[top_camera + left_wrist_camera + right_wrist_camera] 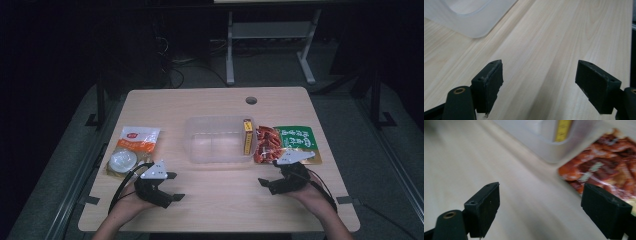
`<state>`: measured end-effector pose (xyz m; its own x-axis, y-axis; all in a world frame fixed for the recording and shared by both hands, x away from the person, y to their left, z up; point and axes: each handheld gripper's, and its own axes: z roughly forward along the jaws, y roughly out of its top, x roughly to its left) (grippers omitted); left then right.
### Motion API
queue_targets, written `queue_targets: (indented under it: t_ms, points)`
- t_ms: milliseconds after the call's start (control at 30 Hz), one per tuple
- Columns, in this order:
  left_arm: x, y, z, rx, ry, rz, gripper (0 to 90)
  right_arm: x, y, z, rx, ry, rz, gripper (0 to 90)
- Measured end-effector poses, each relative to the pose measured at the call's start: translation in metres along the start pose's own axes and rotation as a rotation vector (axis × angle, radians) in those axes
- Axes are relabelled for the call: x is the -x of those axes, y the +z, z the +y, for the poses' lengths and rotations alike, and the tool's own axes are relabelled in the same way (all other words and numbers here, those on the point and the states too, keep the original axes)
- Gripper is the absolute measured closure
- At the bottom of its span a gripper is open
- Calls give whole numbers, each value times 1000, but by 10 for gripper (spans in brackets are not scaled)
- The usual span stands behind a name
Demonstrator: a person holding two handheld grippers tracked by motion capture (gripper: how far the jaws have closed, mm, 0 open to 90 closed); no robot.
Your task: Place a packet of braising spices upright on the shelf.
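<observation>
A clear plastic container [220, 140] stands mid-table with a narrow yellow box [247, 136] upright against its right wall. A red and green snack packet [287, 144] lies flat just right of it. At the left lie an orange and white packet [137, 140] and a round white tub [123, 160]. My left gripper [175, 186] rests low over bare wood near the front edge, open and empty [539, 85]; the container's corner [471, 17] is ahead of it. My right gripper [270, 176] is open and empty too [540, 210], close to the container [544, 142], the yellow box [562, 130] and the red packet [604, 167].
The wooden table [215, 105] has a round cable hole [251, 100] at the back. Bare wood stretches between the two grippers along the front. Beyond the table stand a white desk frame [270, 45] and dark floor with cables.
</observation>
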<state>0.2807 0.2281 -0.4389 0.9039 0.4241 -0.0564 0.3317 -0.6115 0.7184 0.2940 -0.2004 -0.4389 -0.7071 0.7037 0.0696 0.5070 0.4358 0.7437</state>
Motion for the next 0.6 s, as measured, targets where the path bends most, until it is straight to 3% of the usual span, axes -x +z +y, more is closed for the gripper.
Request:
queue_targets:
  t_ms: [167, 433, 467, 600]
  points:
    - [0, 3, -2, -18, 12, -9, 205, 21, 4, 8, 1, 101, -93, 357]
    - [-1, 4, -5, -2, 4, 15, 205, 59, 11, 24, 14, 192, -248, 624]
    - [-1, 5, -5, -4, 4, 14, 205, 65, 13, 27, 27, 197, -251, 701]
    - [-1, 4, -5, -6, -1, 13, 207, 80, 22, 36, 36, 255, -278, 833]
